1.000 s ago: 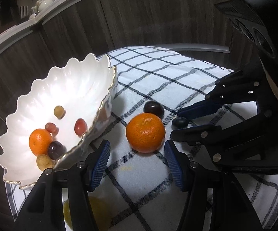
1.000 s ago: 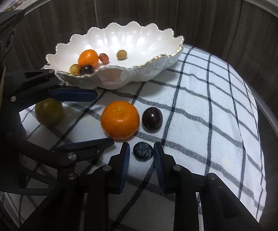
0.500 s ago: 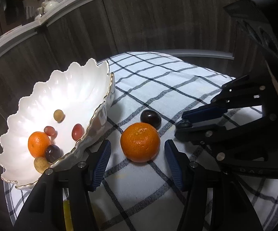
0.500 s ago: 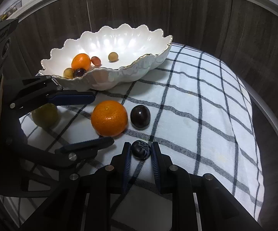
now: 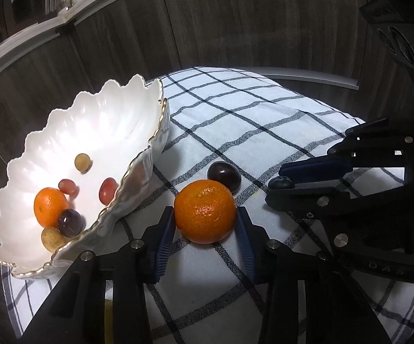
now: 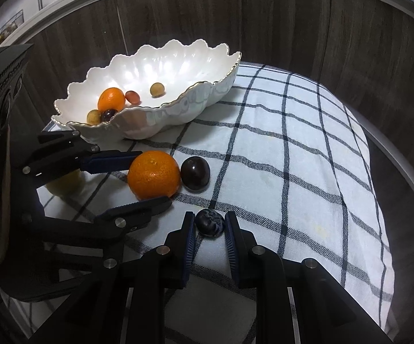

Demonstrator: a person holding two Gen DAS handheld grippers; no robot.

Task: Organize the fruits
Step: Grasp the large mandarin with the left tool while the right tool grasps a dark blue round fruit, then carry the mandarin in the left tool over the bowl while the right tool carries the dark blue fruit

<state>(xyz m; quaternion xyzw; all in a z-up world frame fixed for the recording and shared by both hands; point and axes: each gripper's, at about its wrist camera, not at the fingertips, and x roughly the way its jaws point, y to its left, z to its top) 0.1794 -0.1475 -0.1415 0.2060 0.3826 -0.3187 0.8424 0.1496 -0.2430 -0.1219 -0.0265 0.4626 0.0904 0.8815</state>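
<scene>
Now both tongs are closing on fruit: the left tongs (image 5: pixel 205 225) have just narrowed onto the orange (image 5: pixel 205 211), the right tongs (image 6: pixel 209 230) pinch the small dark berry (image 6: pixel 210 226). Both fruits sit on the checked cloth (image 6: pixel 278 154), presumably bound for the white bowl (image 6: pixel 195 103) just beyond, with a dark plum (image 6: pixel 195 173) waiting beside the orange.

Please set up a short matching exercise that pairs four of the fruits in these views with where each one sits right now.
Things:
1. large orange
2. blueberry
3. dark plum
4. small orange

Places:
A. lying in the white bowl
B. between the left gripper pads
C. loose on the checked cloth, beside the large orange
D. pinched in the right gripper

Pairs: 1-B, 2-D, 3-C, 4-A
</scene>
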